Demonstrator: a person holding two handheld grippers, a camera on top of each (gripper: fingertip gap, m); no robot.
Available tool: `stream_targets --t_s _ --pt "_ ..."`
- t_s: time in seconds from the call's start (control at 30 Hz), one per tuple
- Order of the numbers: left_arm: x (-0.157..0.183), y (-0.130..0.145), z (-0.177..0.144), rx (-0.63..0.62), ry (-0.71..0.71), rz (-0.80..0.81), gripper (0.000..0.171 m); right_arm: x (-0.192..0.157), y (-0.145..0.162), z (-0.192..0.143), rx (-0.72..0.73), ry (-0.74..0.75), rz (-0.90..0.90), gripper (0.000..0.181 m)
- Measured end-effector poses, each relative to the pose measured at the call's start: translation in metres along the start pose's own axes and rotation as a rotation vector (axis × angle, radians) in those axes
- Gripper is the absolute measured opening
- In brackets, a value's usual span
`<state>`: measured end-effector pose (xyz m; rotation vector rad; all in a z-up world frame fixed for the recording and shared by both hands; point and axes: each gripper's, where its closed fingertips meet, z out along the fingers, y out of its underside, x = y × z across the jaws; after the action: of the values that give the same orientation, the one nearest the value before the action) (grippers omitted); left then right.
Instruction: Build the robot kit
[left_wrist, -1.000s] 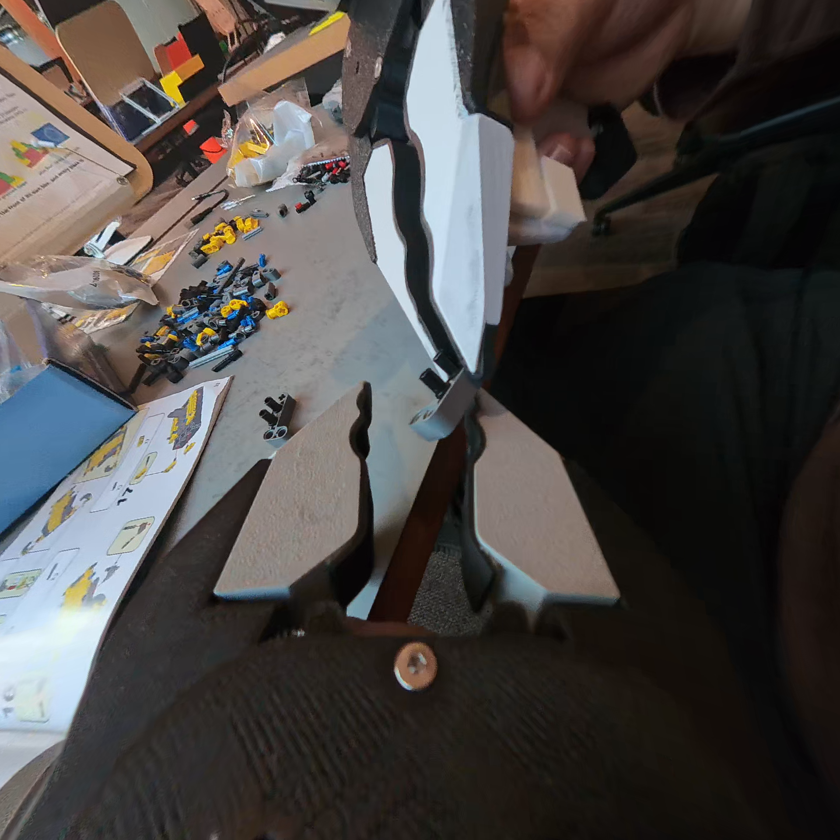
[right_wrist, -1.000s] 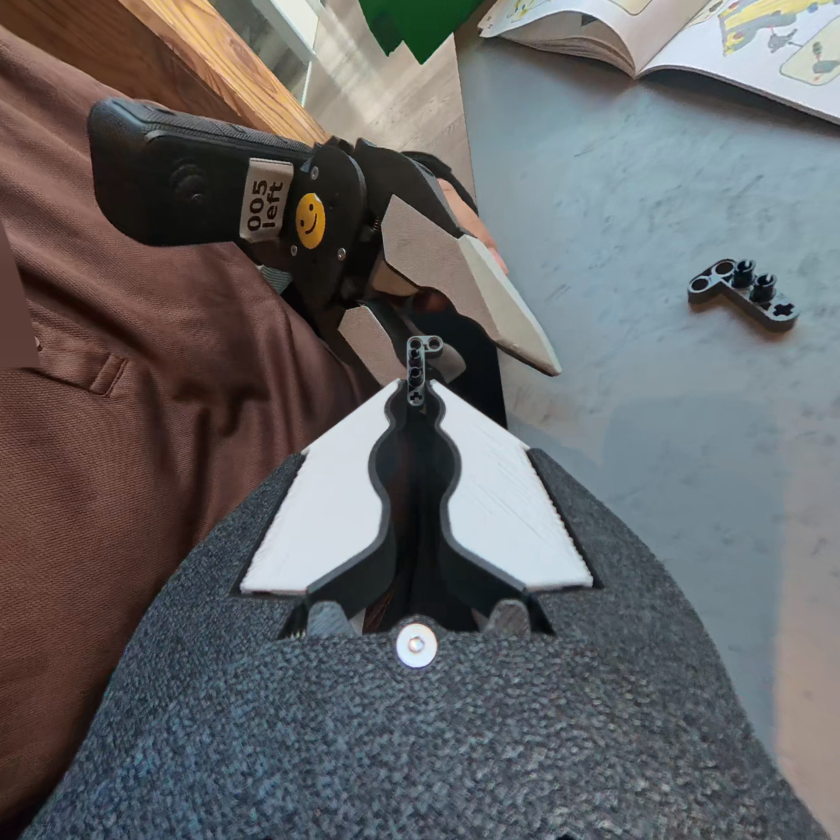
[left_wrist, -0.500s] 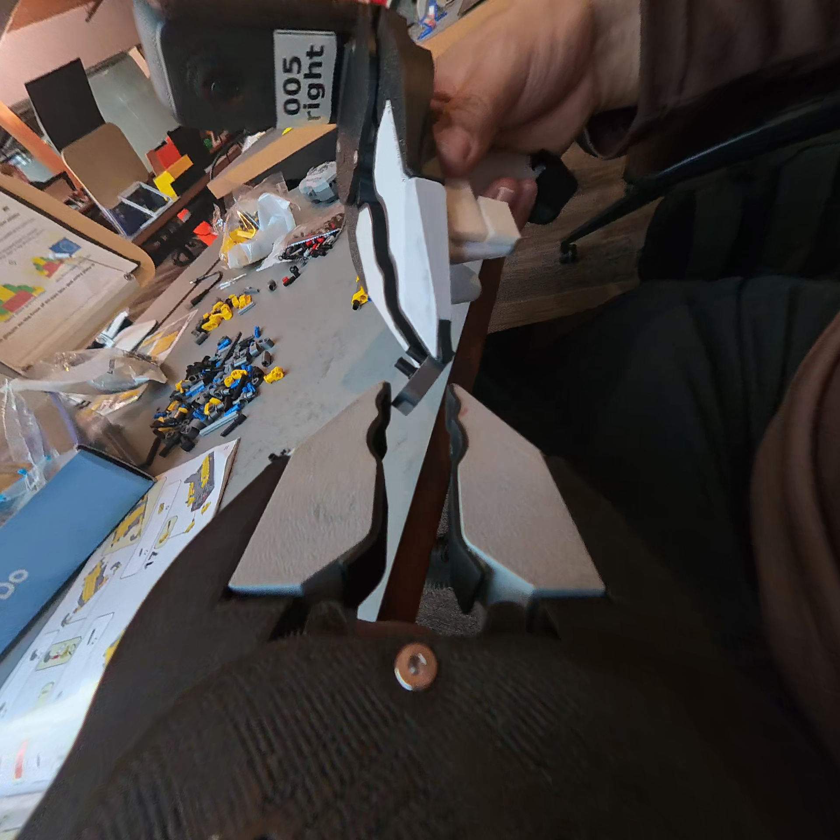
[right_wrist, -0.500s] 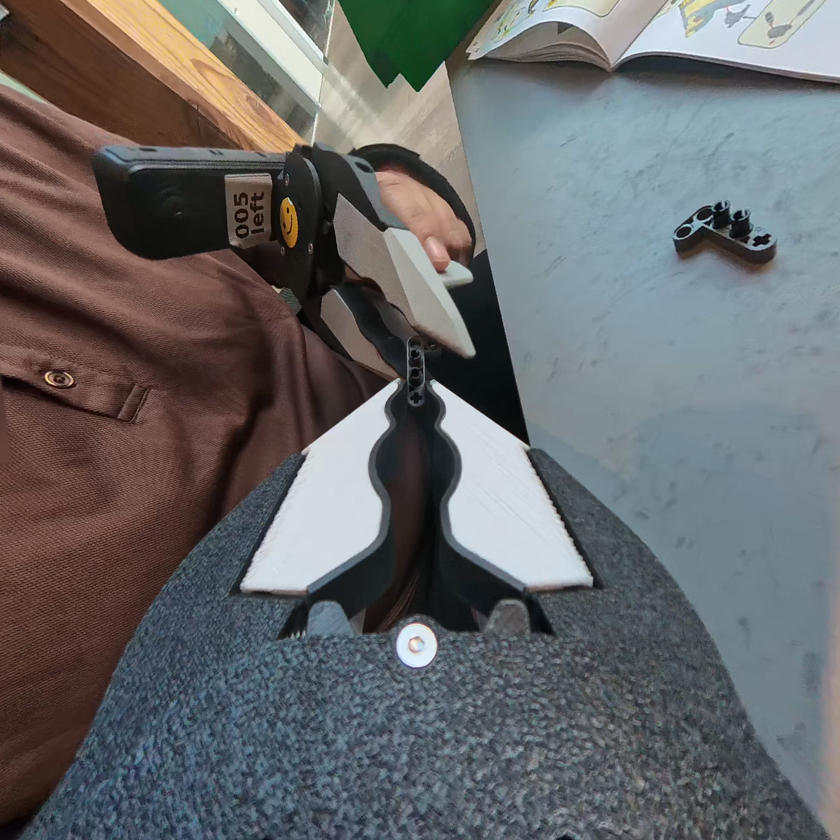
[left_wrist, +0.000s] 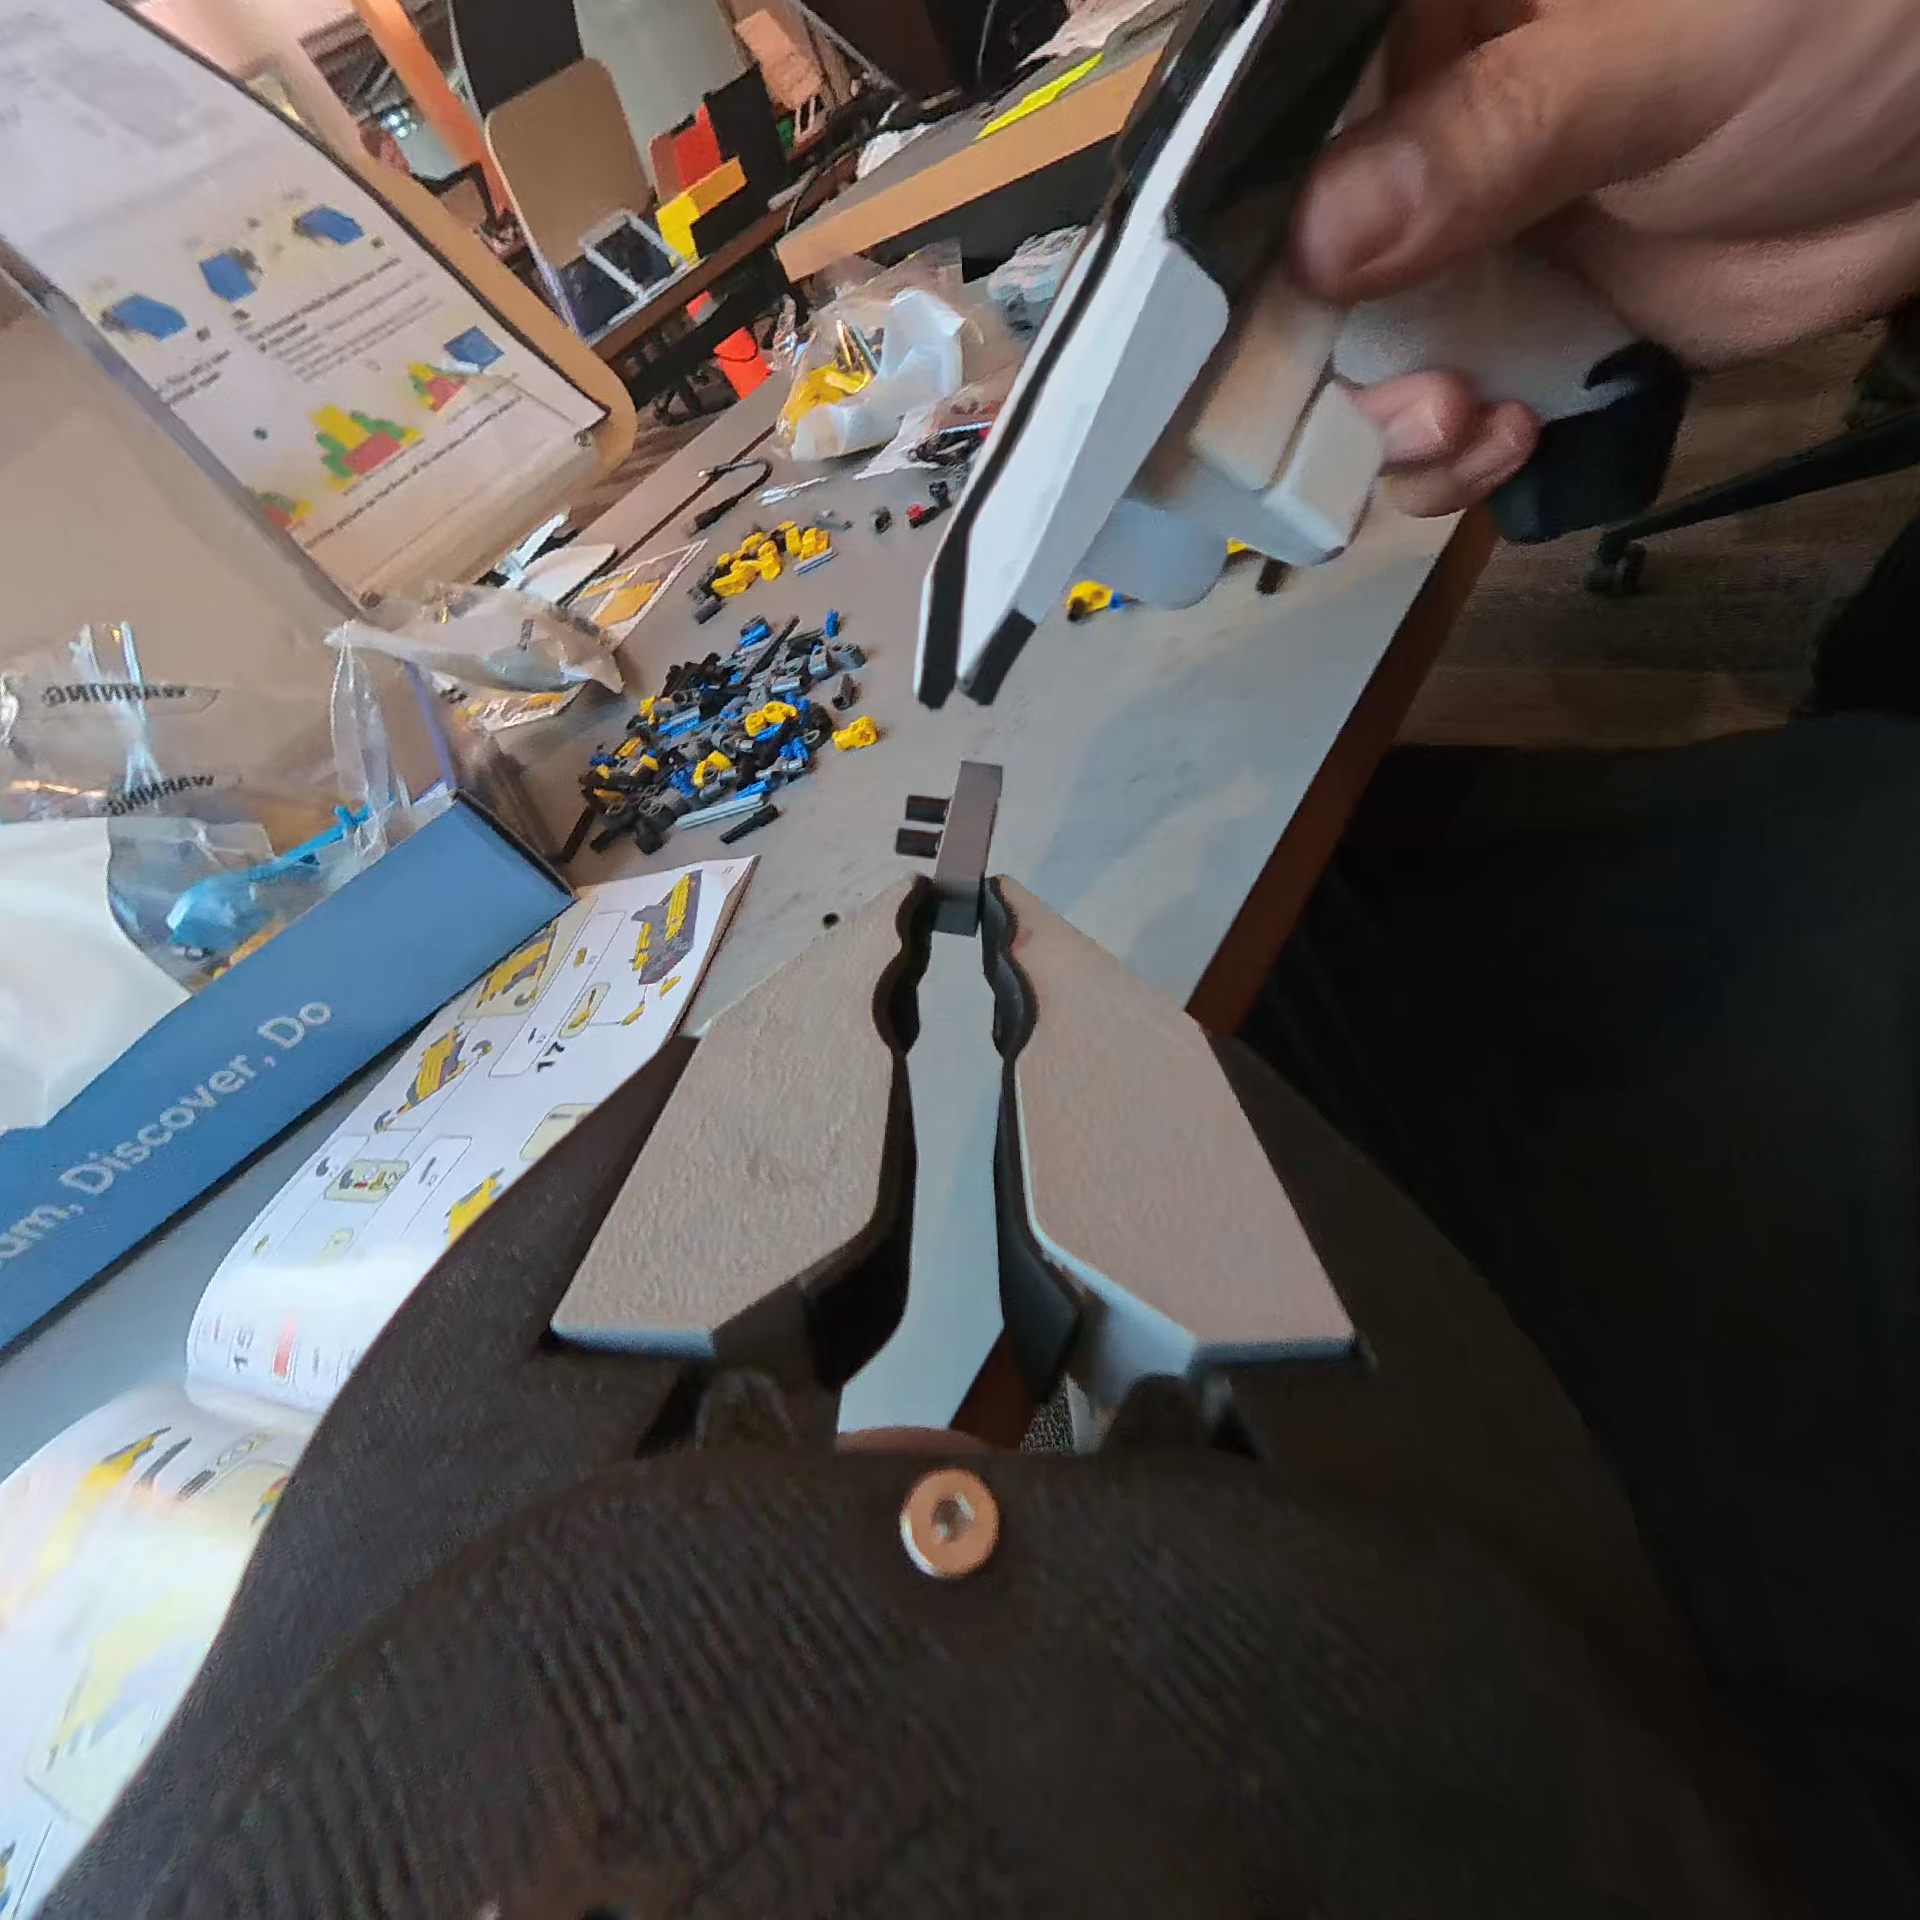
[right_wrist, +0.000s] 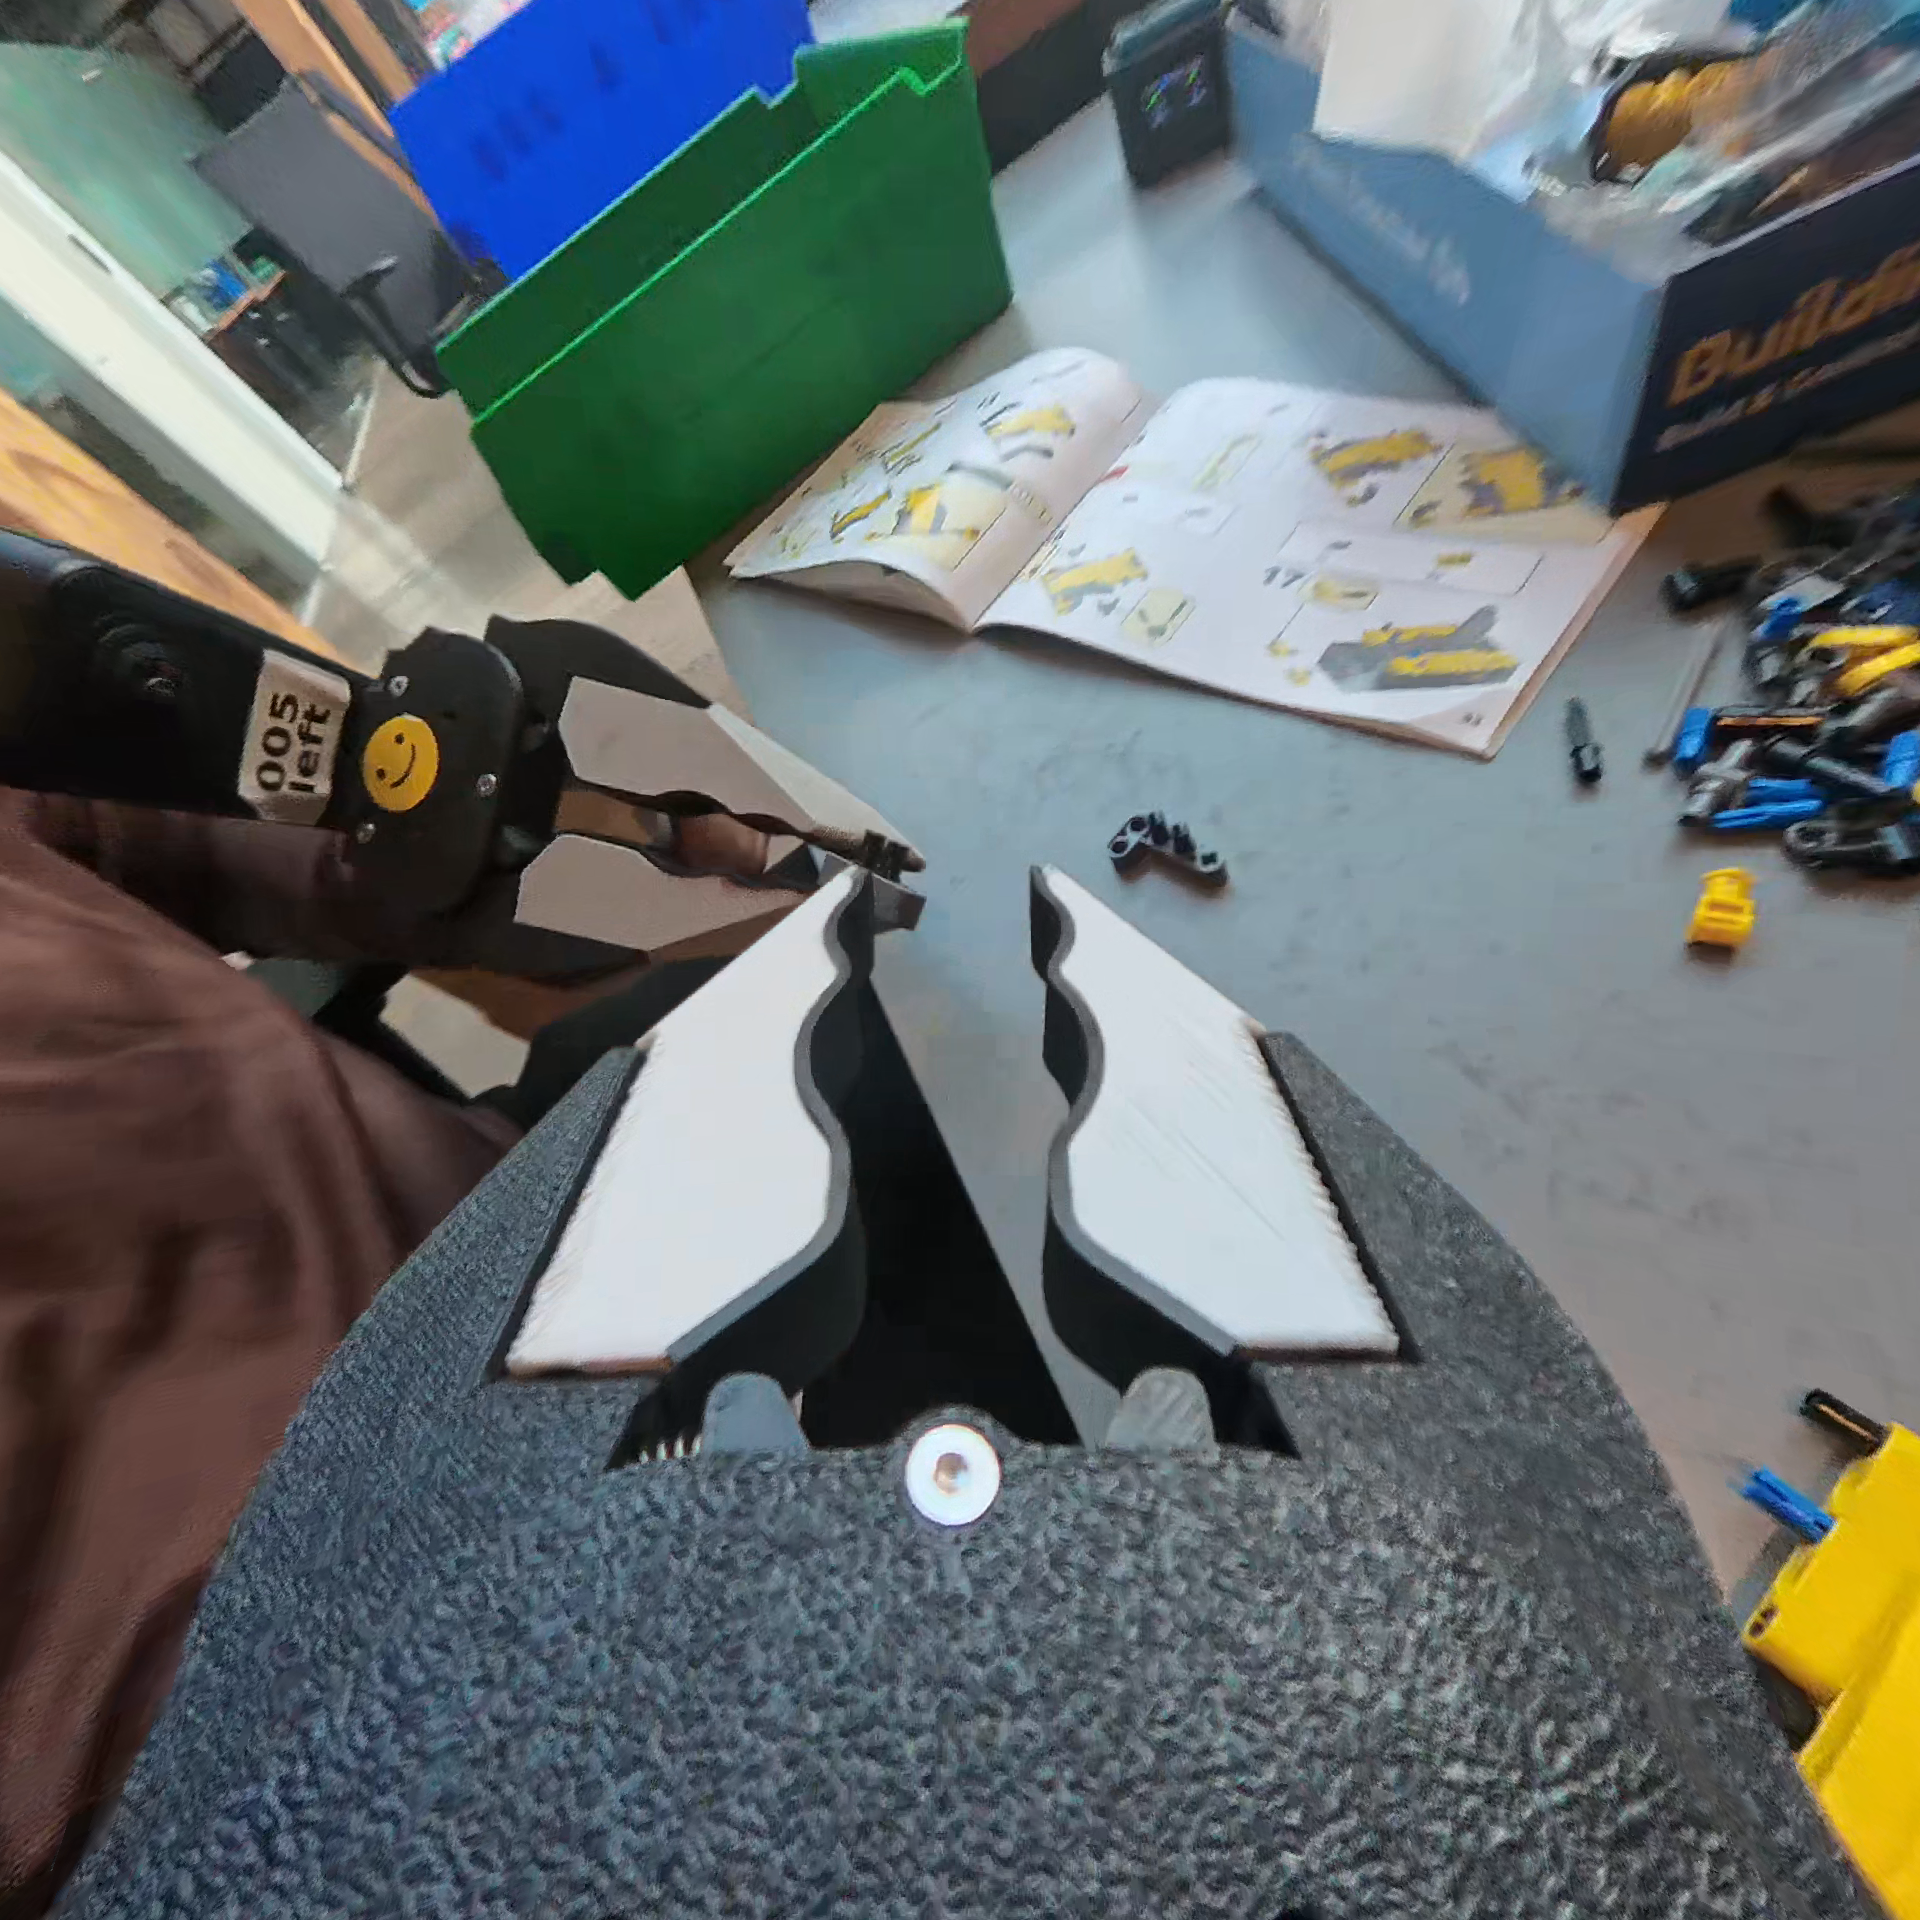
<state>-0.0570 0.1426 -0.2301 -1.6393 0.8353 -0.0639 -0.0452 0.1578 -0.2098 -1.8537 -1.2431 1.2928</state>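
Grey tabletop (right_wrist: 1351, 1039) fills both views, an office blurred behind it; we see the left gripper (left_wrist: 957, 896) with its jaws closed on a small grey beam (left_wrist: 966, 831), held above the table's near edge; the right gripper (right_wrist: 945, 883) has its jaws apart and empty, its left fingertip just beside that beam. A black angled piece (right_wrist: 1164, 837) lies loose on the table just beyond the right gripper; an open instruction booklet (right_wrist: 1195, 540) lies farther off, a pile of blue, black and yellow parts (left_wrist: 717, 732) to the right of it. Around these stand a blue box (right_wrist: 1507, 281), a green bin (right_wrist: 727, 301) at the far left, and plastic bags (left_wrist: 883, 364); nothing lies between the grippers and the loose piece.
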Motion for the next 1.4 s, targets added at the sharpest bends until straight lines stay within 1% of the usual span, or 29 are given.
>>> stream_targets --t_s 0.03,0.13,0.23,0.33,0.4,0.5,0.53,0.57,0.63,0.73,0.77,0.87,1.07,1.27,1.4 --pt "-0.002 0.001 0.0 -0.004 -0.009 -0.006 0.006 0.001 -0.002 0.002 0.017 0.046 -0.035 0.029" --pt "-0.003 0.004 0.001 -0.019 -0.009 -0.034 0.006 0.001 -0.001 0.008 0.003 0.17 -0.162 0.028" --pt "-0.004 0.007 0.002 -0.032 -0.018 -0.025 0.006 -0.003 0.006 0.015 -0.047 0.217 -0.228 0.023" --pt "-0.006 0.004 0.001 -0.021 -0.024 -0.019 0.006 -0.01 0.013 0.023 -0.067 0.177 -0.186 0.024" --pt "-0.006 0.005 0.001 -0.032 -0.037 0.01 0.006 -0.01 0.014 0.025 -0.056 0.159 -0.142 0.023" --pt "-0.006 0.002 -0.001 -0.015 -0.033 0.039 0.005 -0.011 0.013 0.024 -0.033 0.103 -0.064 0.022" --pt "-0.006 0.0 -0.002 0.0 -0.029 0.039 0.005 -0.01 0.013 0.023 -0.027 0.086 -0.035 0.016" --pt "-0.006 -0.003 -0.003 0.018 -0.026 0.034 0.005 -0.009 0.013 0.022 -0.023 0.064 -0.011 0.015" --pt "-0.005 -0.003 -0.002 0.011 -0.023 0.039 0.005 -0.01 0.014 0.021 -0.02 0.029 0.025 0.013" --pt "-0.005 -0.001 -0.001 0.004 -0.03 0.049 0.005 -0.008 0.015 0.021 -0.018 0.054 -0.002 0.015" --pt "-0.005 0.0 -0.001 0.001 -0.031 0.046 0.005 -0.007 0.014 0.021 -0.015 0.068 -0.017 0.02" --pt "-0.006 0.005 0.001 -0.027 -0.027 0.036 0.005 -0.007 0.009 0.019 0.003 0.088 -0.045 0.027" --pt "-0.003 0.006 0.002 -0.031 -0.031 0.041 0.005 -0.009 0.012 0.023 -0.019 0.094 -0.052 0.031" --pt "-0.004 -0.001 -0.001 0.001 -0.048 0.086 0.005 -0.009 0.011 0.023 -0.004 0.062 -0.005 0.036" --pt "-0.002 -0.002 -0.001 0.0 -0.055 0.106 0.005 -0.012 0.012 0.024 -0.01 0.019 0.018 0.032"
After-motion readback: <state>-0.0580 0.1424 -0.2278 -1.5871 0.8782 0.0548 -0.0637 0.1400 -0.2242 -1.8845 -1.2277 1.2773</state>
